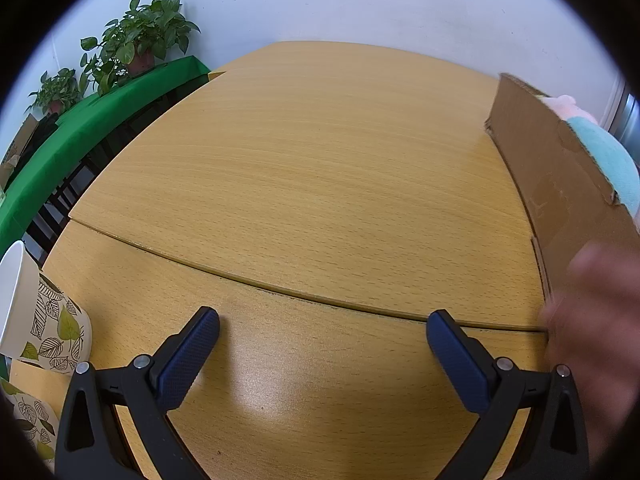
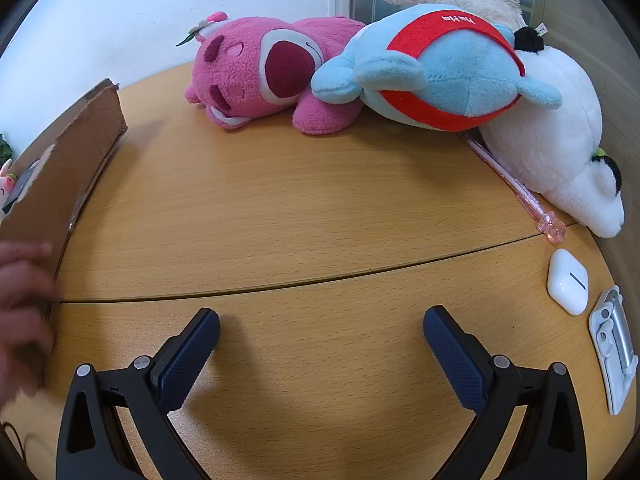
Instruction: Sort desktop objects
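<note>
Both grippers hover wide open and empty over the bare desk.

The right gripper [image 2: 320, 332] should probably lift the earbud case [image 2: 568, 282] or pink pen [image 2: 516, 184] squarely, then carry it left to the cardboard box [image 2: 68, 168]; the left gripper [image 1: 322, 334] waits beside it.

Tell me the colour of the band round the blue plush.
Red band, clearest in the right wrist view.

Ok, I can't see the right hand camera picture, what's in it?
The open right gripper hovers over a bare wooden table. Behind lie a pink plush bear, a blue-and-red plush and a white plush, with a pink pen beside them.
</note>
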`<move>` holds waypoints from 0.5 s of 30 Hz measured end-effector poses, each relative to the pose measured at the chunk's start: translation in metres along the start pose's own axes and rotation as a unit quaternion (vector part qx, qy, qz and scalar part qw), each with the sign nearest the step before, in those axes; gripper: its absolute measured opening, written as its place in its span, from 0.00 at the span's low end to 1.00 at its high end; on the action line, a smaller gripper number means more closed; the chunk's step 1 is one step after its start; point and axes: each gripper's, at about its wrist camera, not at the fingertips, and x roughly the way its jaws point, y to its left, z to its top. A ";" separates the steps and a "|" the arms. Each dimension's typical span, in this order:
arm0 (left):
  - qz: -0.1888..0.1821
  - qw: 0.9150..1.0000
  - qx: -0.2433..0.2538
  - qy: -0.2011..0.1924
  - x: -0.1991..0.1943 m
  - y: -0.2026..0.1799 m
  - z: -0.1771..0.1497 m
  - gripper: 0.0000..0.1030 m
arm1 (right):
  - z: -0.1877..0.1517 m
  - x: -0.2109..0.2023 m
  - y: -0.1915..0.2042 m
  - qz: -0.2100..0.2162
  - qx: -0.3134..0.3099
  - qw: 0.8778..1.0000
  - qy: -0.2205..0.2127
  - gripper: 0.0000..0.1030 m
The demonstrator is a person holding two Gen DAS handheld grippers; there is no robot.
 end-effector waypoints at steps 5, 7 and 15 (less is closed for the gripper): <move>0.001 1.000 0.000 0.000 0.001 -0.003 0.001 1.00 | 0.001 0.000 -0.001 0.000 0.000 1.000 0.000 1.00; 0.001 1.000 0.000 0.000 0.000 -0.002 0.000 1.00 | 0.002 0.001 -0.001 0.000 0.000 1.000 0.001 1.00; 0.001 1.000 0.000 0.001 0.002 -0.003 0.002 1.00 | 0.004 0.002 -0.003 0.000 -0.001 1.000 0.001 1.00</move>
